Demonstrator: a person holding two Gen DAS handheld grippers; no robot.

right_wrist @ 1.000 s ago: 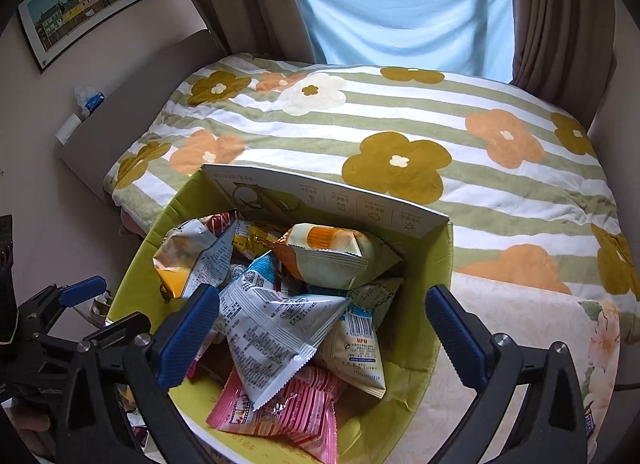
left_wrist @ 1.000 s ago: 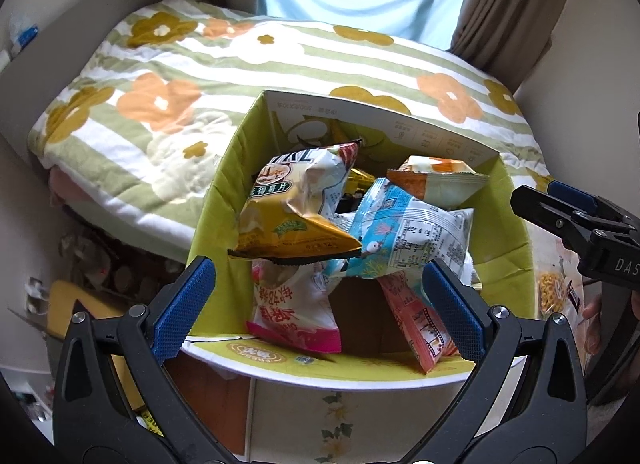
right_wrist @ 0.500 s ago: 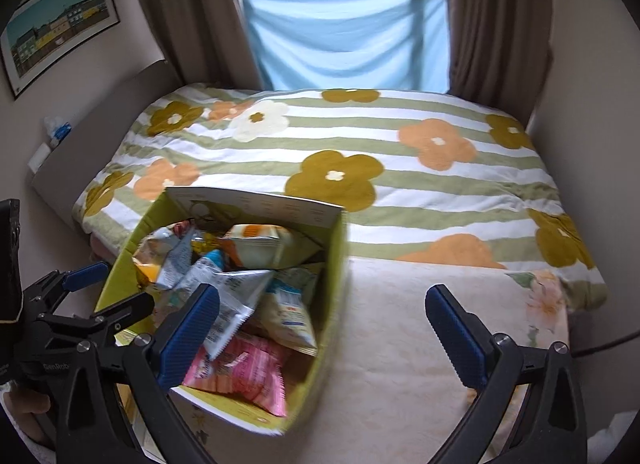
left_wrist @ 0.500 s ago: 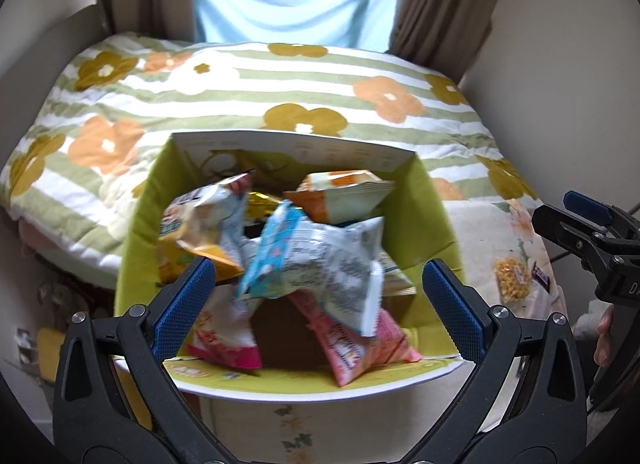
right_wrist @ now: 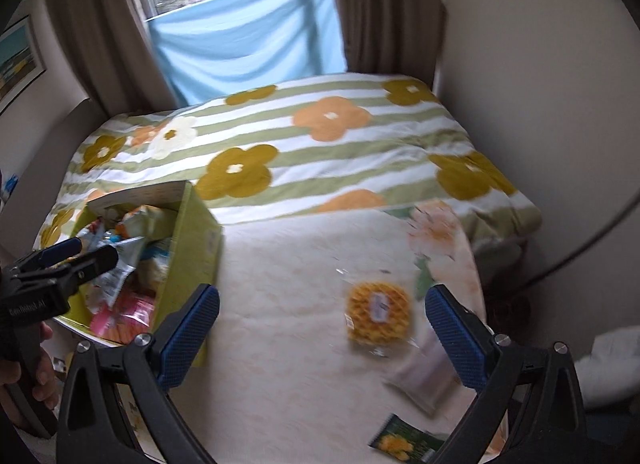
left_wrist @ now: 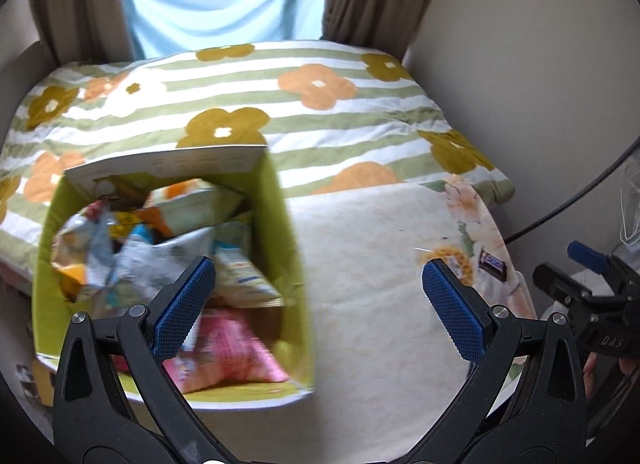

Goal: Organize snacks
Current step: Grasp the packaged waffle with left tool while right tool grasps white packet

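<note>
Green cardboard box (left_wrist: 288, 248), crammed with crinkly snack bags (left_wrist: 168, 260), fills the left of the left wrist view, on the table's (left_wrist: 372, 304) left edge. The left gripper (left_wrist: 318, 310) hangs over it, jaws wide apart and empty. A small dark bar (left_wrist: 493, 264) lies near the table's right edge.

From the right wrist, the right gripper (right_wrist: 322, 338) is likewise spread and empty above the cream cloth. A clear-wrapped waffle (right_wrist: 378, 312) lies between its fingers, a grey pouch (right_wrist: 424, 378) just beside it, and a green packet (right_wrist: 406, 442) at the near edge. All look light; the film is probably slippery and the waffle crushable, so pinch a sealed end seam.
</note>
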